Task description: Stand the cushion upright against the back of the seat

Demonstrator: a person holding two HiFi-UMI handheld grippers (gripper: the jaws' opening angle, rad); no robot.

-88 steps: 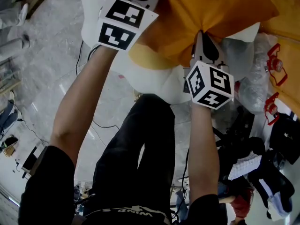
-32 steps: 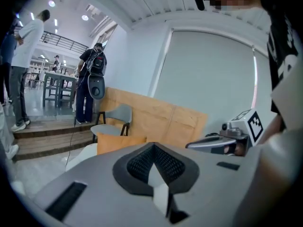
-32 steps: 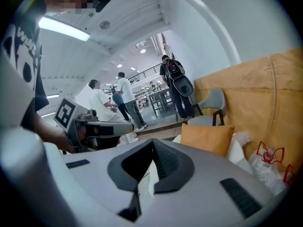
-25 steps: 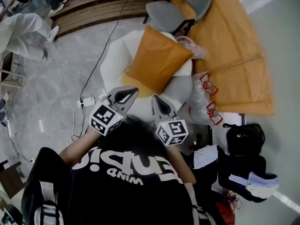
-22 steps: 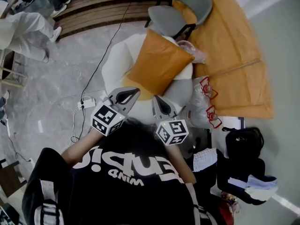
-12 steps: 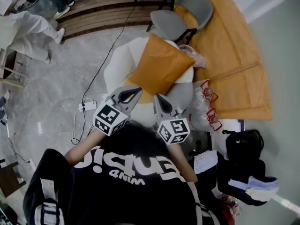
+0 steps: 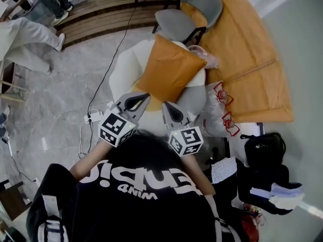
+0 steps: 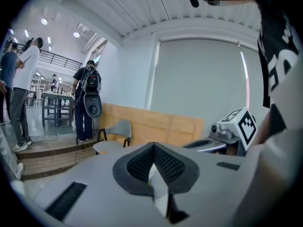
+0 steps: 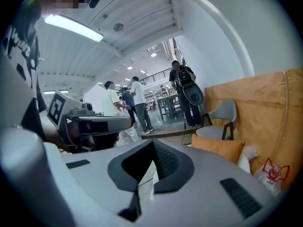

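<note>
The orange cushion (image 7: 169, 72) is leaning upright on the white seat (image 7: 126, 67); it is looking soft and light, best pinched at its upper corners. The left gripper (image 7: 132, 102) and right gripper (image 7: 172, 113) are hanging pressed together, empty, before the seat

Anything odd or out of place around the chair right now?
Nothing looks spilled or damaged. The orange cushion leans against the back of the white chair. The only oddity is some crumpled clear plastic lying beside the cushion's far corner.

Matt orange cloth covers the cushion (image 7: 169, 69), the floor (image 7: 60, 84) looks like polished grey stone, the step (image 7: 101, 14) wood.
</note>
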